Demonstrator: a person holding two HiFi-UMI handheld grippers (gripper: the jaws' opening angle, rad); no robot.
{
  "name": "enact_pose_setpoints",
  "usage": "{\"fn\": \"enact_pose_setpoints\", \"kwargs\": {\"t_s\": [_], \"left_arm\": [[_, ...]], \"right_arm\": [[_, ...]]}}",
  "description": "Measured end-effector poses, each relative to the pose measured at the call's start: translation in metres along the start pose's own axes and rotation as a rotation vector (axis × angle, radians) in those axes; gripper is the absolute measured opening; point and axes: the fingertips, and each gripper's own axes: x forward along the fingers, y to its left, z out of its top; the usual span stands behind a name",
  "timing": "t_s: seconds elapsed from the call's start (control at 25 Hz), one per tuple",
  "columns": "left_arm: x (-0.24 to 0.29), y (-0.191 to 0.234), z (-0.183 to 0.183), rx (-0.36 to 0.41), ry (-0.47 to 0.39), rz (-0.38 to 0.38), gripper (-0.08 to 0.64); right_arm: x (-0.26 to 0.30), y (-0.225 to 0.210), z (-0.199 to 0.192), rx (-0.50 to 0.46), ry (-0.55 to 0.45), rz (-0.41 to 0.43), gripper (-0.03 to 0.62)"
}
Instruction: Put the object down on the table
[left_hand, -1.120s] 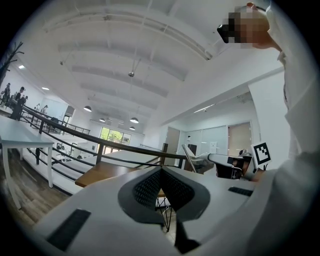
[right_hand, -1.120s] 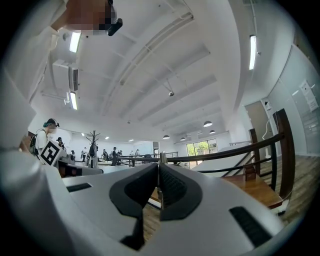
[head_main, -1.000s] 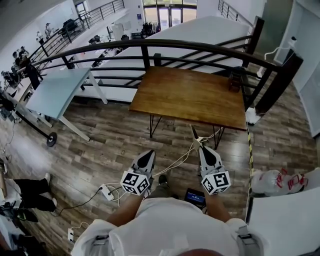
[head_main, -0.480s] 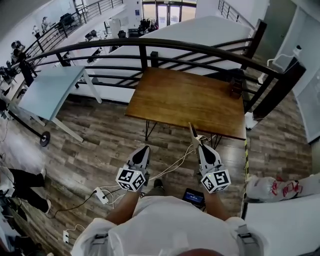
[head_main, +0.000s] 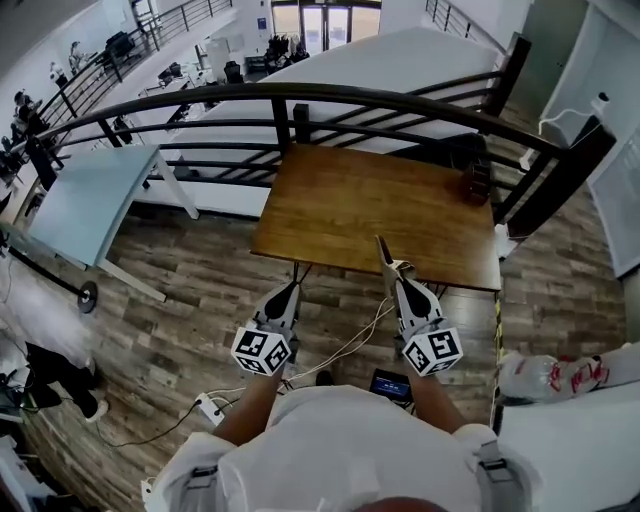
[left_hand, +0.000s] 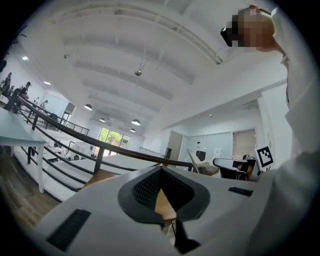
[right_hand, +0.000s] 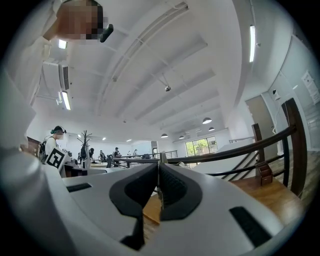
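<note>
Head view: the wooden table (head_main: 350, 195) has come closer, and the right gripper (head_main: 399, 280) now carries the thin pale strip (head_main: 386, 254) over its near edge. Left gripper view: the left gripper (left_hand: 161, 172) has its jaws pressed together, empty. Right gripper view: the jaws pinch the strip, so it looks ready to lower.

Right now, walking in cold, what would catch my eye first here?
The brown wooden table in the middle, beside a curved black railing. Nearer, two white tongs point toward it: the right tongs are shut on a thin pale strip, the left tongs shut on nothing.
</note>
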Motion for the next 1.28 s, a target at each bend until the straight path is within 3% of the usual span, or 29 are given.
{"fn": "enact_pose_setpoints", "kwargs": {"t_s": [0.48, 0.84, 1.28], "left_arm": [[0.031, 0.053, -0.026, -0.074, 0.056, 0.000, 0.014], [0.073, 0.089, -0.029, -0.102, 0.055, 0.033, 0.014], [0.200, 0.117, 0.001, -0.095, 0.028, 0.045, 0.014]], "right_arm": [[0.045, -0.012, -0.025, 0.025, 0.047, -0.023, 0.028], [0.112, -0.039, -0.039, 0.074, 0.039, 0.047, 0.028], [0.208, -0.135, -0.019, 0.100, 0.002, 0.096, 0.028]]}}
